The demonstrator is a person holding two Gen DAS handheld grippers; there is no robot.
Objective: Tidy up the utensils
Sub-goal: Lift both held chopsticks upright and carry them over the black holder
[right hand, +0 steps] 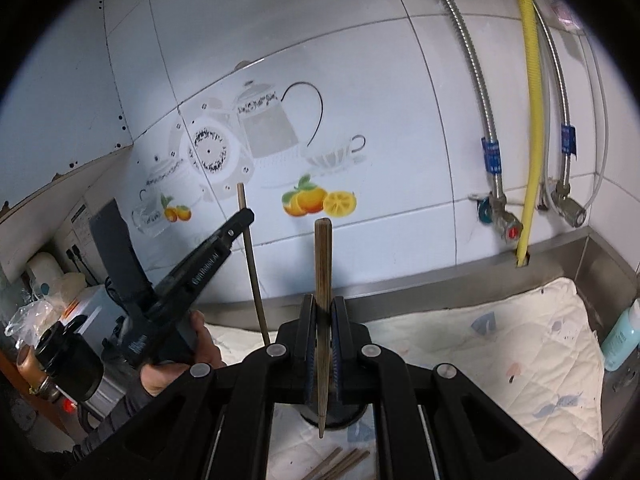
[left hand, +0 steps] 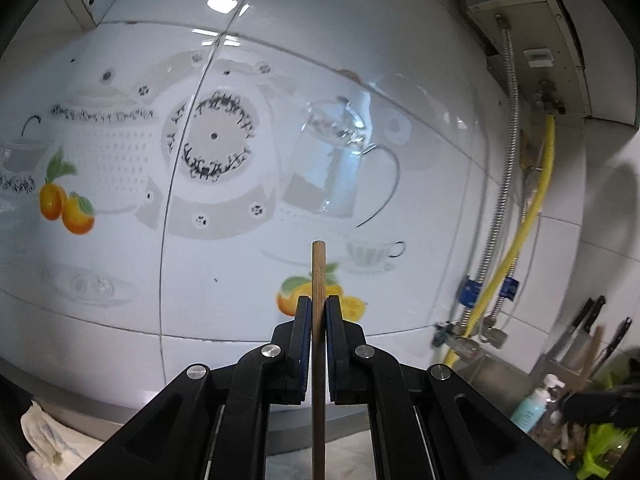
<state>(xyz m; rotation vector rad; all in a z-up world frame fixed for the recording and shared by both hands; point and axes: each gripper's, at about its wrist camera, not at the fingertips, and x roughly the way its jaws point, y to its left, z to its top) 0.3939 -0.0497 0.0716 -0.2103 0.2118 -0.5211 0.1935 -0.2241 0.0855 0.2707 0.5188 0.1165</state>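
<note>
My left gripper (left hand: 318, 308) is shut on a wooden chopstick (left hand: 318, 276) that stands upright between its pads, facing the tiled wall. It also shows in the right wrist view (right hand: 246, 216), held in a hand at the left with its chopstick (right hand: 251, 264). My right gripper (right hand: 323, 308) is shut on another wooden chopstick (right hand: 322, 264), held upright with its tip over a dark round holder (right hand: 340, 420) on the padded mat. Several more chopsticks (right hand: 340, 464) lie on the mat below.
A white quilted mat (right hand: 500, 352) covers the steel counter. A teal bottle (right hand: 620, 340) stands at the right, with pipes and a yellow hose (right hand: 530, 120) on the wall. A knife rack (left hand: 580, 344) and green drainer (left hand: 604, 448) sit at the right. Appliances crowd the left (right hand: 92, 304).
</note>
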